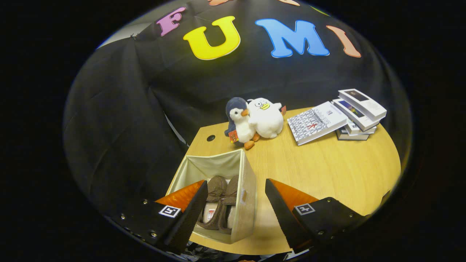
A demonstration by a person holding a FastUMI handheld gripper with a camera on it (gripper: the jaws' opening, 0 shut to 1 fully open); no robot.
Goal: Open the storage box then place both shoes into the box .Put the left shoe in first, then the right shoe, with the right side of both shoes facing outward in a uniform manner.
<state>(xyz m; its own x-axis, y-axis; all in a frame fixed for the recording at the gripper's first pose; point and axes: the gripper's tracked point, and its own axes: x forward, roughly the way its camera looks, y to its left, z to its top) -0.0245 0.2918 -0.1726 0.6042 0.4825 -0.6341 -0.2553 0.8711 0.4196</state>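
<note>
My claw (233, 207) hangs wide open above the near edge of the table (327, 171), its two fingers spread far apart and holding nothing. Between them and just ahead sits the storage box (245, 203), a pale fabric cube with its top open and its soft walls standing up. Inside it lie both shoes, a brown pair with pale fleecy lining: the left shoe (213, 203) and the right shoe (229, 200) side by side, touching, toes pointing away from me toward the box's far wall. Which side of each faces outward I cannot tell from this angle.

By my reading, the loading is done or all but done. The shoes look light and soft, slipper-like, likely to fold under a pinch; if either needs turning I would take it at the heel rim, where the collar gives a firmer edge, not the floppy upper. The box seems light too and its cloth sides would buckle or slide if nudged, so any grip belongs on the top hem near a corner.

Beyond the box, well apart, a plush penguin (238, 122) leans against a white plush duck (265, 116), and a stack of books (356, 114) rests at the far right of the table.
</note>
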